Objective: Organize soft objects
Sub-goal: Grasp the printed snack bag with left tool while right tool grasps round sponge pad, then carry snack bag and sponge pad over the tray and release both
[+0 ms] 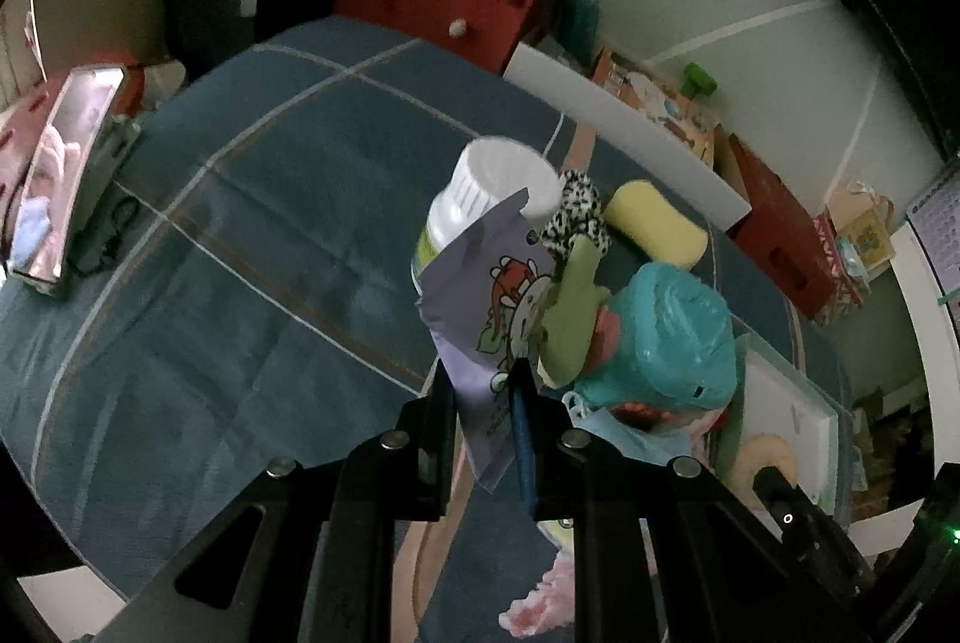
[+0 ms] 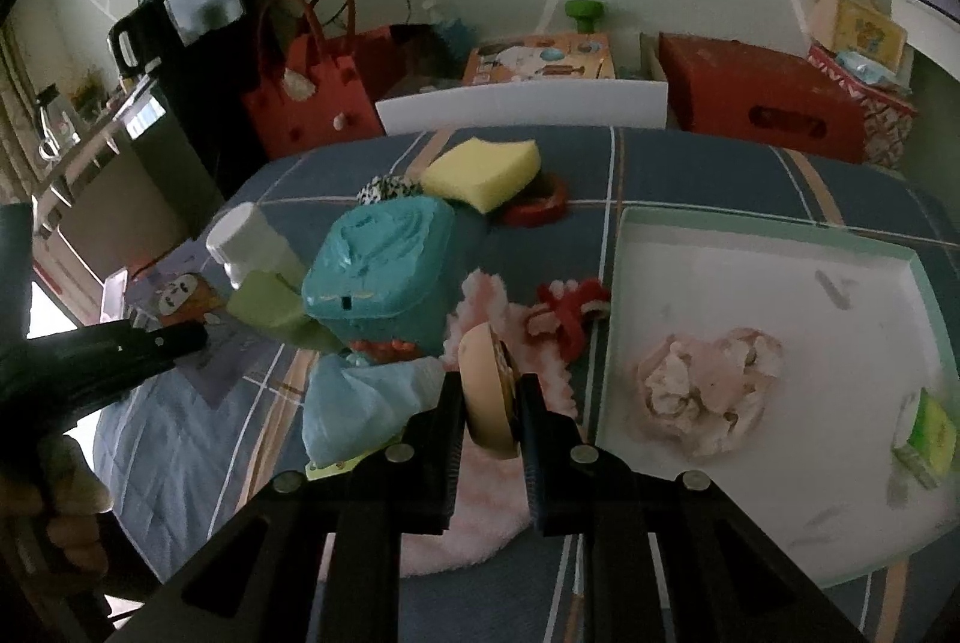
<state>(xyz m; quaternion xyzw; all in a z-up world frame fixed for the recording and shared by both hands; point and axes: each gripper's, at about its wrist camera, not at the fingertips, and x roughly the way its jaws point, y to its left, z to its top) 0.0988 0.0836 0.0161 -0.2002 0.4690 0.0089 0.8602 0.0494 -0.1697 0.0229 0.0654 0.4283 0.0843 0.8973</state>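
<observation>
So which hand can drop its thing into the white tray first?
Probably the right. The right gripper pinches a beige round pad right beside the white tray. The left gripper holds a purple cartoon packet beyond the pile, farther away.

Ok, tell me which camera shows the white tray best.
The right wrist view: the white tray lies nearly whole, with a crumpled pink item in it. The left wrist view catches only a foreshortened part at the frame's right.

Home bedroom: quilted bedspread [image 2: 690, 156], handbag [image 2: 312, 96]
</observation>
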